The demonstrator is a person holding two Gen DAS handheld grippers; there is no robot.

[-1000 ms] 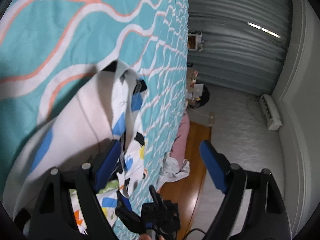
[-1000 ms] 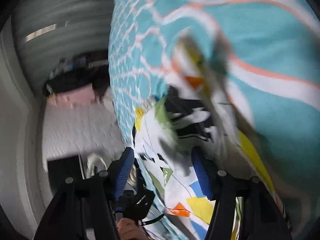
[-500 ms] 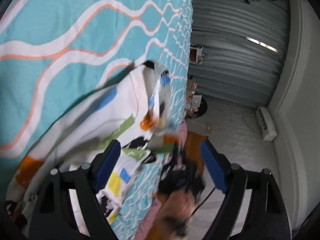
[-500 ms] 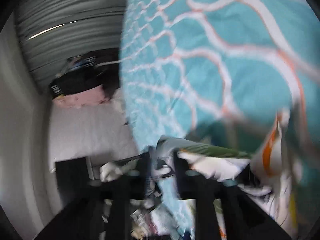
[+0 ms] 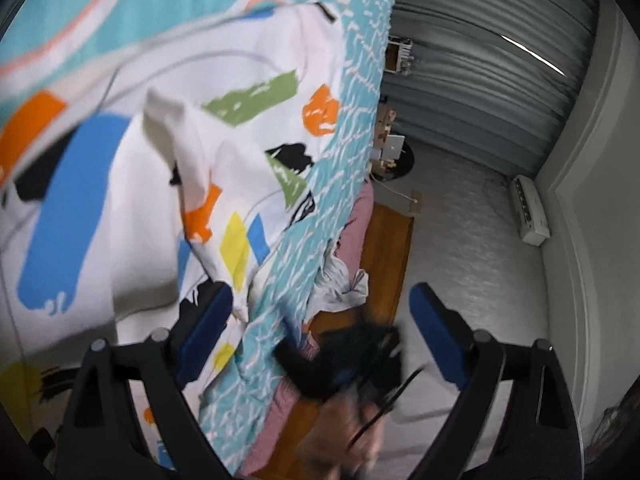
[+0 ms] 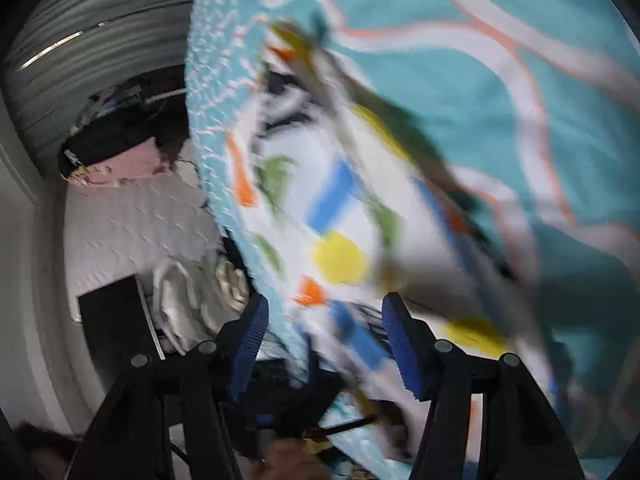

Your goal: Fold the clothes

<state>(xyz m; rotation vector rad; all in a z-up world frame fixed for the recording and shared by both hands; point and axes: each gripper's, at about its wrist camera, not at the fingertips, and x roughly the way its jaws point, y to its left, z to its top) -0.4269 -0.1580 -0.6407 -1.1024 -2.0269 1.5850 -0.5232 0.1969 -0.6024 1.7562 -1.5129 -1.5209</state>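
Note:
A white garment [image 5: 168, 200] printed with blue, orange, green and yellow patches lies rumpled on the teal bedspread [image 5: 352, 120] near the bed's edge. My left gripper [image 5: 320, 332] hangs over that edge, its jaws opening wide. The cloth lies beside its left finger [image 5: 204, 328] but no pad presses it. In the right wrist view the garment [image 6: 340, 220] is blurred by motion. My right gripper [image 6: 324, 344] has its jaws opening, with loose cloth lying between the fingers. That gripper [image 5: 352, 368] and a hand [image 5: 344, 432] also show as a blur in the left wrist view.
Past the bed's edge lie a wooden floor [image 5: 392, 248], pink fabric [image 5: 360, 220] and crumpled white clothes [image 5: 344, 284]. Grey curtains [image 5: 480, 100] and a white wall unit [image 5: 528, 212] stand beyond. The right wrist view shows a black box [image 6: 116, 320], white clothes [image 6: 188, 296] and a dark pile [image 6: 116, 140].
The garment has spread out wider over the bedspread and now fills much of both views. Both grippers swung sideways along the bed edge, and the right one shows wider jaws.

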